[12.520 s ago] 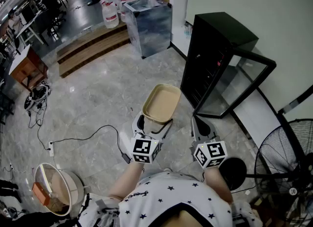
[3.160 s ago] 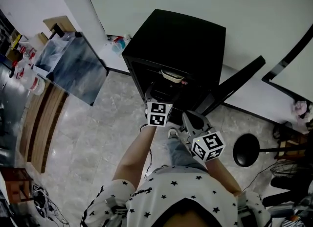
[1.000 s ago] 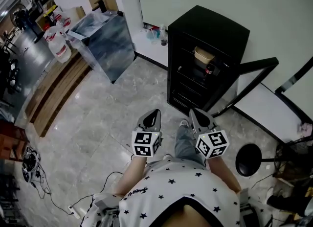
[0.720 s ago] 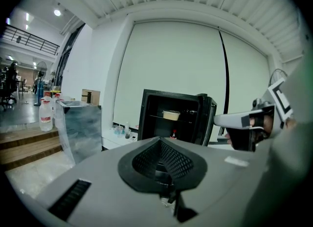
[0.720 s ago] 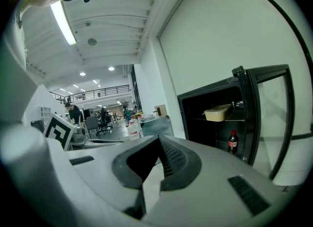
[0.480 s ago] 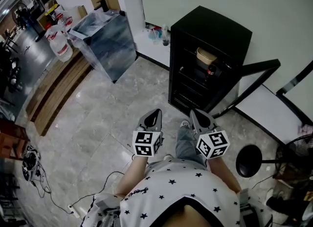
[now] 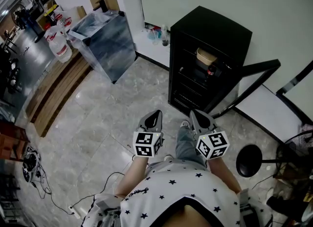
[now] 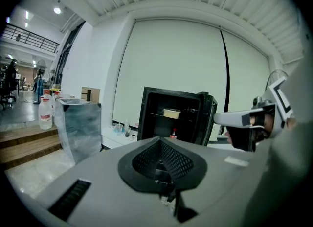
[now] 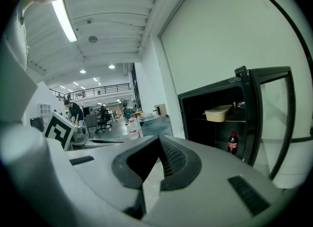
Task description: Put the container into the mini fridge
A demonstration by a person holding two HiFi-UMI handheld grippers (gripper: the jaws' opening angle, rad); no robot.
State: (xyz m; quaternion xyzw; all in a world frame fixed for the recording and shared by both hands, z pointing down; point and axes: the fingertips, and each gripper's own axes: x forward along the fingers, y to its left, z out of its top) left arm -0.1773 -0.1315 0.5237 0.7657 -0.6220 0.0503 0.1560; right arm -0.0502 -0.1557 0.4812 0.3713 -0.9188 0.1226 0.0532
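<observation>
No readable text, number or brand is found. Black-and-white square code patterns are carried on the cubes of the left gripper (image 7: 156,113) and right gripper (image 7: 195,113), in front of the fridge (image 7: 211,29); no letters are in them. A red label is seen on the bottle (image 9: 233,143) inside the fridge, its print too small to be read. Red labels on the jugs (image 7: 60,50), well left of the fridge, are just as illegible.
</observation>
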